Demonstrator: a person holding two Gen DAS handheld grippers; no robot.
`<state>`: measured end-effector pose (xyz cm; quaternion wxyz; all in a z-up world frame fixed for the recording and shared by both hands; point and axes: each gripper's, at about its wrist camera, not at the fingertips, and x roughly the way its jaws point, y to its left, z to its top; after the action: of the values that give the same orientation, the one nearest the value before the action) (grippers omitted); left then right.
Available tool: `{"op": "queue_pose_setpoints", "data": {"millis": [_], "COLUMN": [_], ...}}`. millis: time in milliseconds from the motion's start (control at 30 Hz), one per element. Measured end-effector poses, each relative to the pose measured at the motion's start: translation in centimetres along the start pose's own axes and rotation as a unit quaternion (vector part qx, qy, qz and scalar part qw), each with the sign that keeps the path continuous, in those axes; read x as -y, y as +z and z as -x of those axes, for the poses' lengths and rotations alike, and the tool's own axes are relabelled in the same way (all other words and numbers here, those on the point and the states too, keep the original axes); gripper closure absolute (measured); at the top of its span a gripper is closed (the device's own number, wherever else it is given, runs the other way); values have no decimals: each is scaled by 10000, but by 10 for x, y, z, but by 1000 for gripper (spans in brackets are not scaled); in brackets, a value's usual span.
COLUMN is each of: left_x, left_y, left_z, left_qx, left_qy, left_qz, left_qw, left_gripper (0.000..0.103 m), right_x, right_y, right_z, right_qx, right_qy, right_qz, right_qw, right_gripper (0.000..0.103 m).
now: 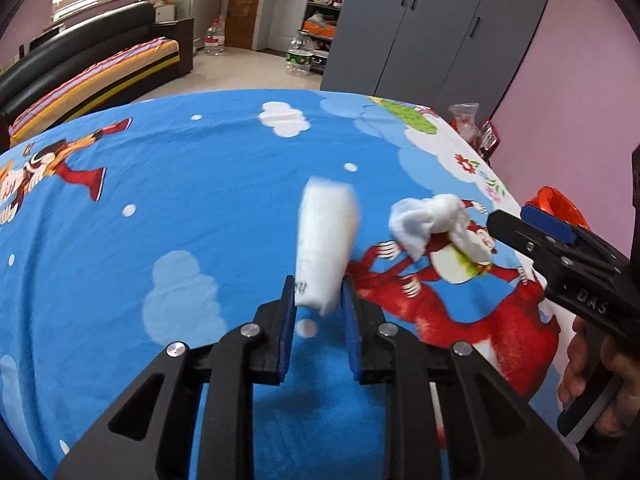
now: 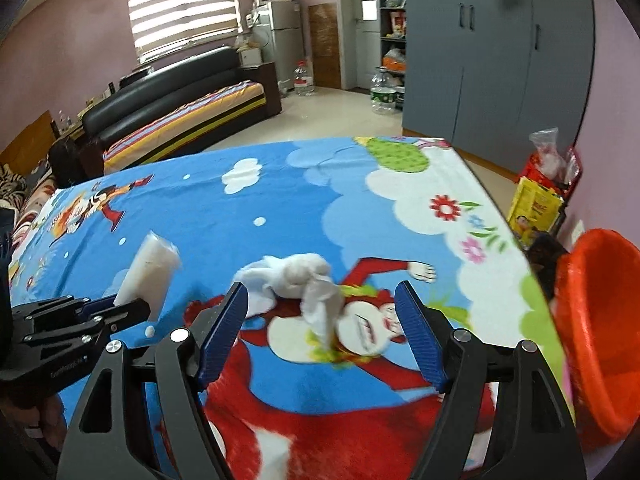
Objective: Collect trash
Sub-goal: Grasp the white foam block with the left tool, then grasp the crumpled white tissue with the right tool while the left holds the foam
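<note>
Tissue wad (image 2: pixel 298 280) lay crumpled on the bed (image 2: pixel 304 184), directly ahead of the right tongs (image 2: pixel 322 312) & w/in their line, its long axis running roughly across the gap; those tongs stood wide open, pads not yet on it. Right hand was plainly the nearer one. Left tongs (image 1: pixel 318 304) were closed on a white packet (image 1: pixel 326 244), held off the sheet. Red bin (image 2: pixel 600 320) sat just beside the bed's right edge.
</note>
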<state>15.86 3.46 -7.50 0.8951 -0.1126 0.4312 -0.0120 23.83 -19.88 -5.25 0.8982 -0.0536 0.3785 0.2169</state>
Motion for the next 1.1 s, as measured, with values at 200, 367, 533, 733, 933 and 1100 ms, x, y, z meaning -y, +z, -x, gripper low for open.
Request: {"op": "queue_pose_setpoints", "data": {"millis": [200, 367, 533, 733, 933, 1100], "left_x": [-10, -10, -11, -19, -26, -31], "left_y": [2, 6, 10, 13, 16, 19], "left_z": [-3, -12, -19, -13, -5, 8], "left_qx": [21, -47, -107, -1, 91, 252], "left_qy": [-68, -154, -234, -250, -188, -142], "left_qz": [112, 115, 111, 237, 350, 408], "left_qw": [9999, 9998, 9996, 9994, 9992, 9987], "left_gripper": [70, 70, 77, 79, 79, 79], "right_x": [-10, -14, -17, -23, -23, -23], "right_y": [3, 6, 7, 12, 12, 16], "right_z": [-19, -35, -46, -55, -49, -28], "right_qx": [-155, -294, -378, -480, -411, -209], "right_qy": [-38, -63, -92, -123, -104, -111], "right_qz": [83, 128, 139, 276, 317, 275], "right_qw": [9998, 9995, 9991, 9984, 9986, 9993], "right_gripper": [32, 32, 35, 57, 70, 70]}}
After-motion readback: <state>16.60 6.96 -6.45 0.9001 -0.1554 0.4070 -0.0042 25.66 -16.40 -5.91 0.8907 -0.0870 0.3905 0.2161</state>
